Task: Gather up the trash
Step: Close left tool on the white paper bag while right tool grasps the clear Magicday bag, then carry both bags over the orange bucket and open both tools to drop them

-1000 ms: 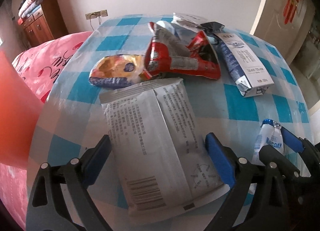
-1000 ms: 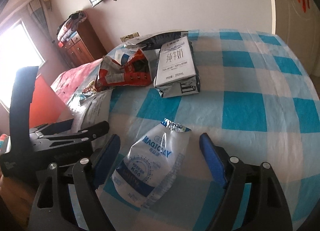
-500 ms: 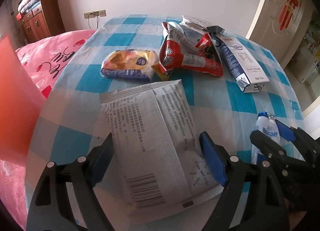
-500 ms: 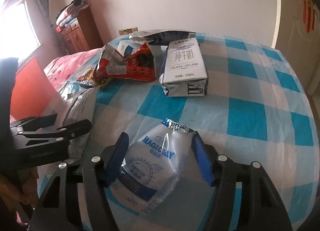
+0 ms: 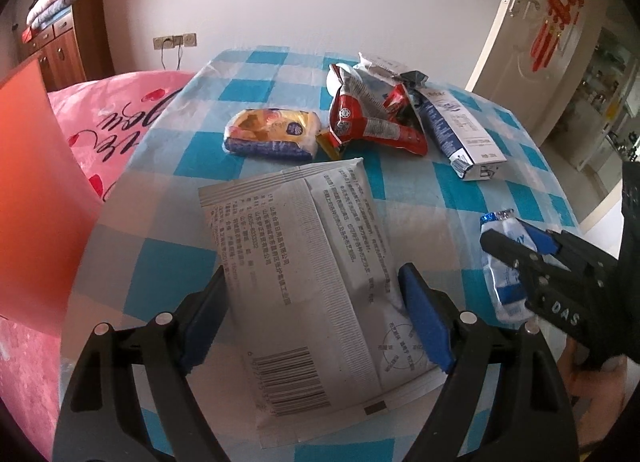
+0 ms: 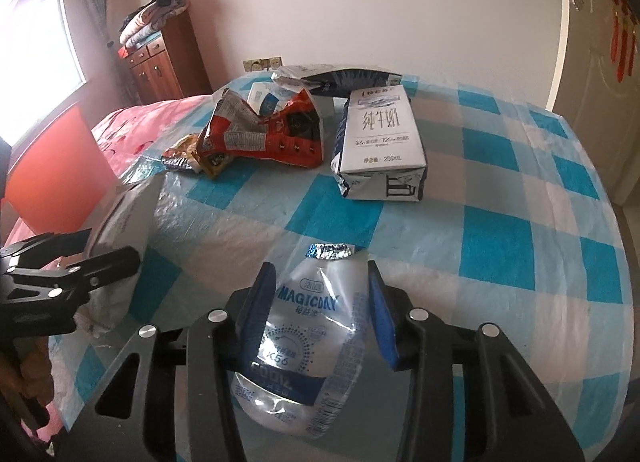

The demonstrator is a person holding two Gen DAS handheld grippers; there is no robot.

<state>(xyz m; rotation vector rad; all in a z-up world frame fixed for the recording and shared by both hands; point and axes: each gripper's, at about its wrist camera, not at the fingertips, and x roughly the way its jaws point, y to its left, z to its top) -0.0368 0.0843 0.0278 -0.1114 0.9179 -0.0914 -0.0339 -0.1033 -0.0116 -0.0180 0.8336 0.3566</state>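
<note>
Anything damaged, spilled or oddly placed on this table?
No spill shows. The milk carton lies on its side with a crushed end, the red wrapper is torn open, and the bottle in the right tongs is squashed, as trash would be.

A crumpled plastic pouch (image 6: 308, 346) reads "MAGICDAY" and "K56", the milk carton (image 6: 380, 134) shows "纯牛奶" and "250mL", and the right gripper (image 5: 520, 246) carries "DAS", while the white packet (image 5: 316, 290) bears fine Chinese print and a barcode.
</note>
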